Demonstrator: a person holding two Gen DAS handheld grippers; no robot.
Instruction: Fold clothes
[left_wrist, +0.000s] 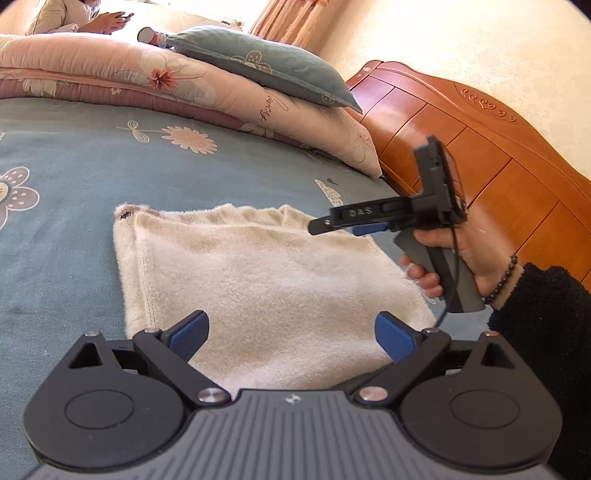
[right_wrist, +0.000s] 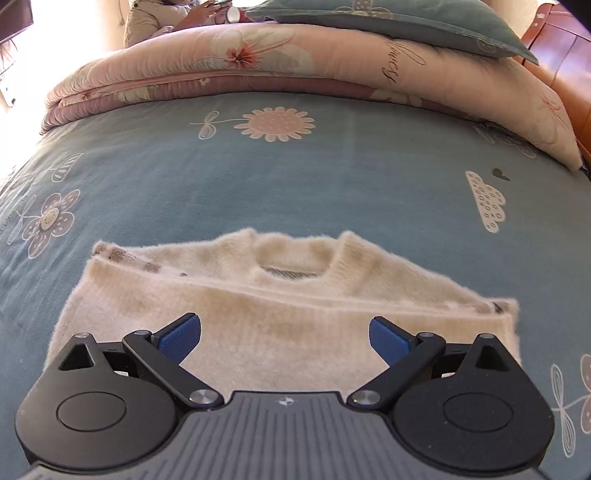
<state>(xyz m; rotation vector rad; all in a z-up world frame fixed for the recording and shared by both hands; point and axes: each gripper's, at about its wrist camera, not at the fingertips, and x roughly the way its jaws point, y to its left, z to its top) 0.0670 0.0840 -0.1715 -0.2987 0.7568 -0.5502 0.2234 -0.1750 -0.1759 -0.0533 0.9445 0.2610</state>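
Cream fuzzy sweater (right_wrist: 280, 306) lies folded on the bed sheet (right_wrist: 258, 184), blue-grey w/ flower print, near the front edge of the bed. Neck hole faces the far side; sleeves tucked in, brown-patterned bits peeking at the upper left and right corners of the fold.

Left tongs (left_wrist: 291, 336) spread wide, nothing between the blue pads (left_wrist: 190, 332), hanging just over the near part of the sweater (left_wrist: 266, 280). Can't tell if they touch the fabric.

Right tongs (right_wrist: 286, 338) also spread wide, empty, poised over the sweater's near half. In the left wrist view the right tongs (left_wrist: 321, 226) show side-on, above the sweater's right edge, held by a hand (left_wrist: 454, 254) w/ a dark bead bracelet (left_wrist: 502, 280) and a black fuzzy sleeve (left_wrist: 543, 332).

Behind: a folded pink floral quilt (right_wrist: 295, 62) across the head of the bed, a teal pillow (right_wrist: 399, 26) on top of it. Orange-brown wood headboard (left_wrist: 480, 147) on the right. Far back, a seated person (left_wrist: 66, 16) in a light jacket holding a phone.
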